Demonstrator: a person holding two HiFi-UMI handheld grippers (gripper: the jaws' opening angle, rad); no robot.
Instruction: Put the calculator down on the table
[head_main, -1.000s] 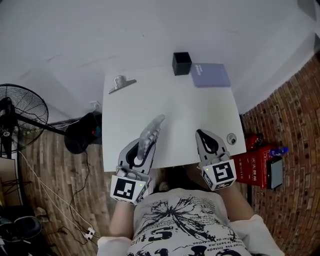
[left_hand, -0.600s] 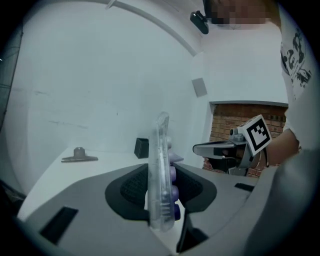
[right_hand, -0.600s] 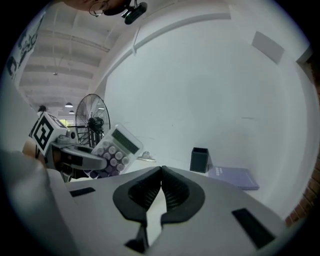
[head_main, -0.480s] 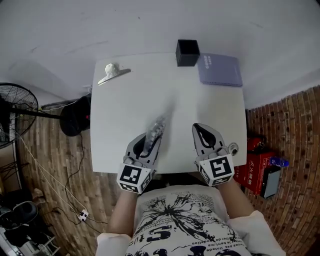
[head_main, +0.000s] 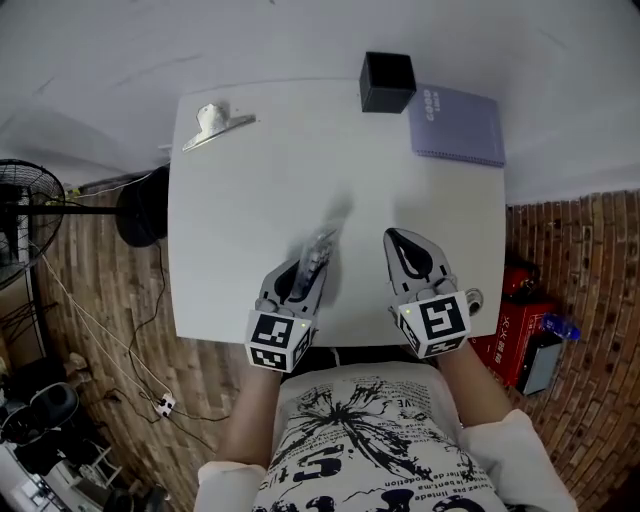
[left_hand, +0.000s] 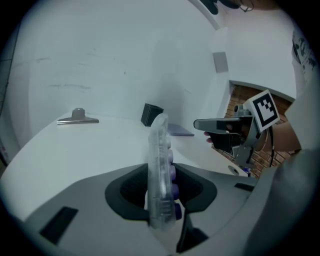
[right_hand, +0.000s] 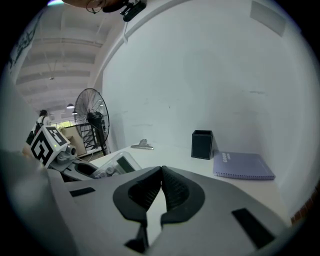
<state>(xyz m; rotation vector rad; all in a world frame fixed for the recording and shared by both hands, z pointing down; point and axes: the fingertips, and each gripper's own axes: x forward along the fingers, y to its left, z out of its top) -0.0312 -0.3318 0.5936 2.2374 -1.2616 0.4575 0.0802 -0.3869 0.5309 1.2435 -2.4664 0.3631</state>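
Observation:
A clear plastic calculator (left_hand: 161, 170) with purple keys stands on edge between the jaws of my left gripper (head_main: 300, 281), which is shut on it. In the head view the calculator (head_main: 314, 256) sticks out ahead of the gripper, low over the white table (head_main: 260, 190) near its front edge. From the right gripper view the calculator (right_hand: 116, 166) shows at the left with its screen facing up. My right gripper (head_main: 412, 259) hovers over the table's front right, its jaws touching at the tips with nothing between them.
A black pen cup (head_main: 387, 82) and a purple spiral notebook (head_main: 458, 123) sit at the table's far right. A metal clip (head_main: 215, 126) lies at the far left. A small round object (head_main: 473, 298) is at the front right edge. A fan (head_main: 25, 215) stands on the floor at left.
Both grippers have come down and forward over the table. The calculator in the left gripper has sunk closer to the tabletop and is tilted less steeply.

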